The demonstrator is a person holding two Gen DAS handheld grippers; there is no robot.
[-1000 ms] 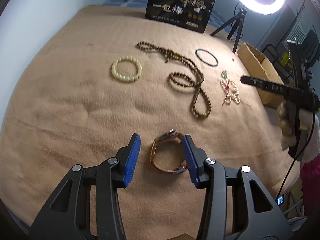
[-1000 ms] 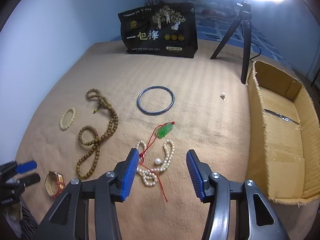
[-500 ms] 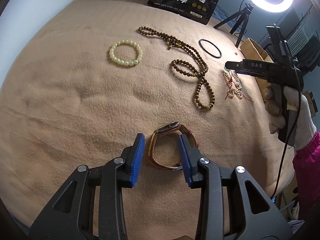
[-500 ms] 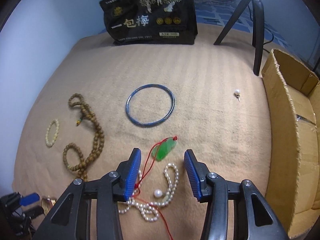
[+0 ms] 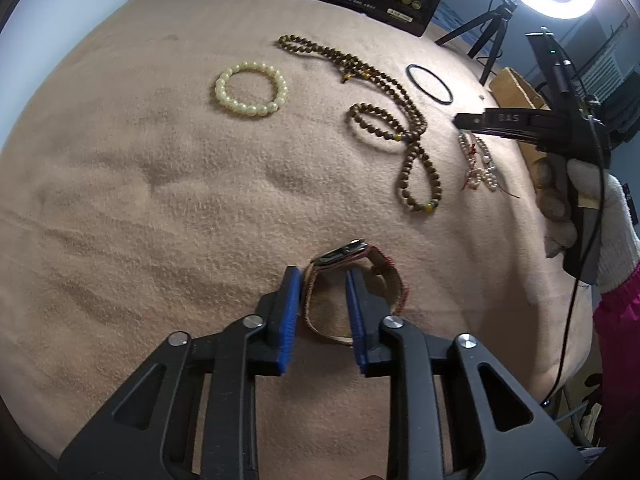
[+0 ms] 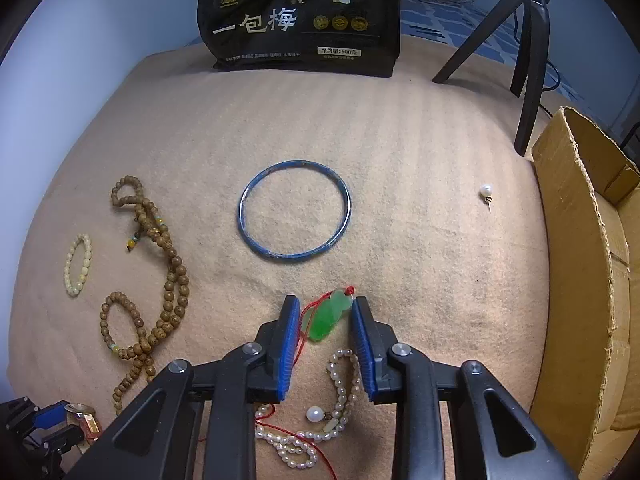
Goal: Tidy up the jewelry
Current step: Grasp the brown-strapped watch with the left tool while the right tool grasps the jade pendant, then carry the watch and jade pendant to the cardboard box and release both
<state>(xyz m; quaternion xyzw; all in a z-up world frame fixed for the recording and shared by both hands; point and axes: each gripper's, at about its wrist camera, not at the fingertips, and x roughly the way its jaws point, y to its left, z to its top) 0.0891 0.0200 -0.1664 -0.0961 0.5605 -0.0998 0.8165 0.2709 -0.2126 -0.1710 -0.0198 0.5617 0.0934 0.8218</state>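
Left tongs (image 5: pixel 322 304): blue pads have just been closing in on the wristwatch (image 5: pixel 352 280), which stands on edge on the tan blanket (image 5: pixel 140 208). One side of the strap loop sits between the pads; the right pad is inside the loop, the left pad outside. A gap still shows beside the strap, so not yet pinched, jaws narrowly spread.

Right tongs (image 6: pixel 326 334): pads have just been closing around the green jade pendant (image 6: pixel 326 318) on its red cord (image 6: pixel 310 308). Pendant lies tilted between the pads, blanket visible on either side of it; cannot tell whether the right pad touches its top. No firm pinch seen. Pearl strand (image 6: pixel 340 380) lies tangled with the cord just below the pendant, under the tongs' frame.

Outward, right wrist view: blue bangle (image 6: pixel 294 210) lies flat beyond the pendant, apart from it. Brown bead necklace (image 6: pixel 160 280) looped to the left; pale bead bracelet (image 6: pixel 78 264) further left. A lone pearl stud (image 6: pixel 486 192) lies near the cardboard box (image 6: pixel 580 260) at the right edge. Black printed pouch (image 6: pixel 304 16) stands at the far edge, tripod (image 6: pixel 528 60) beside it.

Left wrist view: gloved hand (image 5: pixel 592 216) grips the right tool's handle.
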